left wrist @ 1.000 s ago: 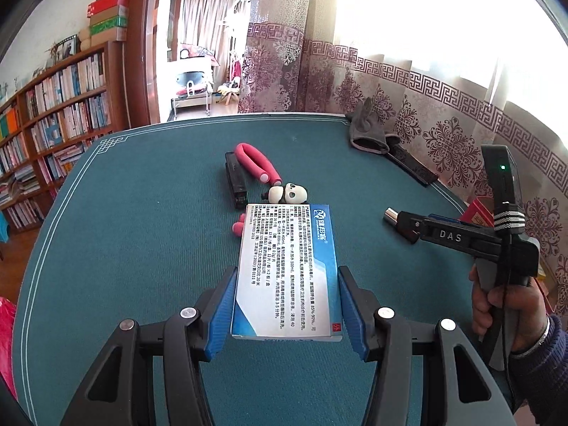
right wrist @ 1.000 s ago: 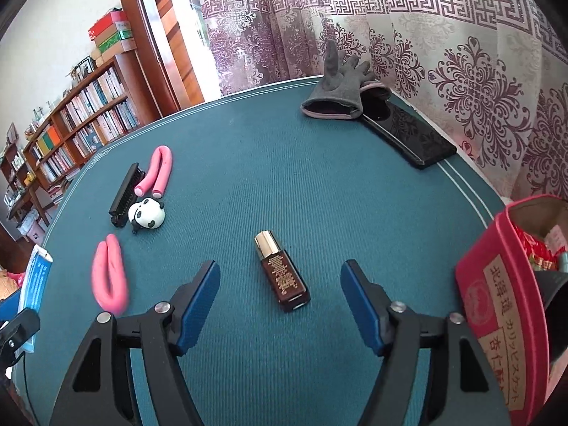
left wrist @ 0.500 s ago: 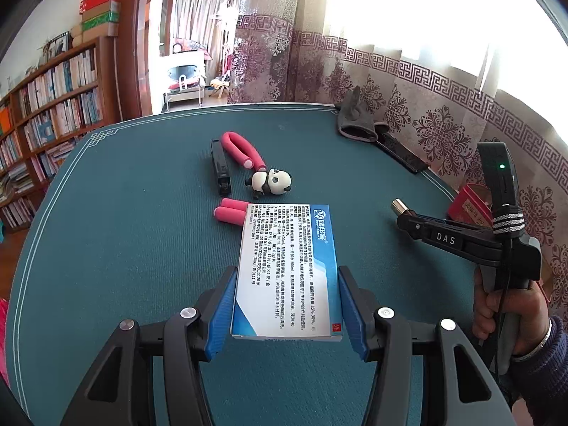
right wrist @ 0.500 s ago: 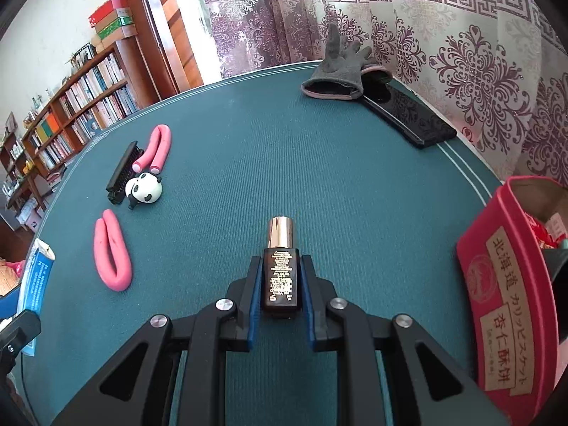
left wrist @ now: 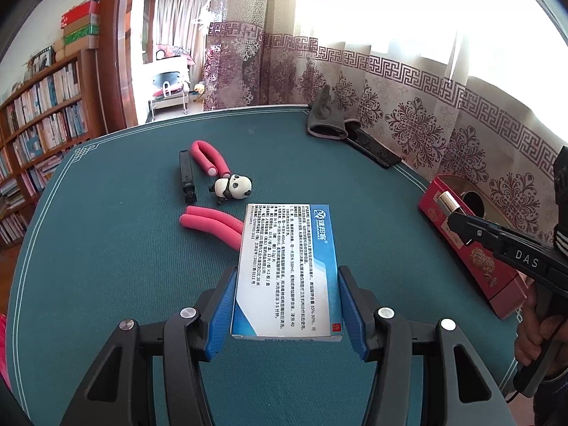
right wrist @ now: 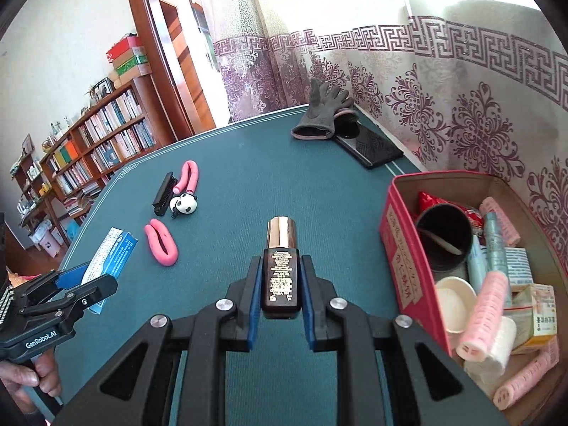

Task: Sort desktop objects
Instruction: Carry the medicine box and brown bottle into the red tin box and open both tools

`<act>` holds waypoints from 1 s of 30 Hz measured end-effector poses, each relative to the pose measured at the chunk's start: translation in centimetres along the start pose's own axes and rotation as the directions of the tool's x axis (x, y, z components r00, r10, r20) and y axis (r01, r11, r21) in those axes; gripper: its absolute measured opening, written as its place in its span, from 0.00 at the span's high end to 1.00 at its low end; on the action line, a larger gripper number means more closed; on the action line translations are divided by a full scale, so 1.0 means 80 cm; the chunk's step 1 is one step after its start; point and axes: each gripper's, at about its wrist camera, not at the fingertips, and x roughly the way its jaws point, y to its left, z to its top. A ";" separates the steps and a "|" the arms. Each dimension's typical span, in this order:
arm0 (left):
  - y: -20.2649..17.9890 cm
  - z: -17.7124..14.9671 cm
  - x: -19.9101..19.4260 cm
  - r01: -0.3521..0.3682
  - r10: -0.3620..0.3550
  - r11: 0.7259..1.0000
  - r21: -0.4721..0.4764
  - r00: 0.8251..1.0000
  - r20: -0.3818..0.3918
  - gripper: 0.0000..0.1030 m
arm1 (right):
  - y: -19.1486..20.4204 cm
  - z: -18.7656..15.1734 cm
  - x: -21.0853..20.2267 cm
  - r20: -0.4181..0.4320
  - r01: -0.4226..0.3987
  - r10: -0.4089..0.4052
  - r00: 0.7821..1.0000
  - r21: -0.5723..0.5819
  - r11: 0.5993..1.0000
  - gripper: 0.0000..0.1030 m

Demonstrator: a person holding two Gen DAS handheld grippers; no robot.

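Right wrist view: my right tongs (right wrist: 280,284) clamp the dark glass gold-capped bottle (right wrist: 280,269), left tongs (left wrist: 285,305) the blue-white cardboard box (left wrist: 287,269); next, carry both over the red carton (right wrist: 408,266).

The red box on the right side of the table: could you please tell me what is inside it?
The red box holds pink foam rollers, a black cup, a white cup, tubes, small cartons and a red packet. Whatever lies beneath this pile is covered.

Two pink foam curlers (left wrist: 209,158) (one panda (left wrist: 236,187))
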 end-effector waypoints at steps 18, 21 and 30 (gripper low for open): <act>-0.161 0.029 0.000 0.163 -0.165 0.963 0.215 0.986 -0.008 0.46 | -0.161 -0.054 -0.122 0.088 0.229 -0.257 0.962 0.246 0.942 0.79; -0.188 0.036 -0.001 0.200 -0.204 0.949 0.244 0.979 -0.011 0.46 | -0.175 -0.059 -0.125 0.086 0.233 -0.264 0.961 0.269 0.935 0.79; -0.280 0.053 0.002 0.326 -0.342 0.876 0.355 0.940 -0.018 0.46 | -0.185 -0.059 -0.125 0.093 0.222 -0.255 0.963 0.271 0.937 0.79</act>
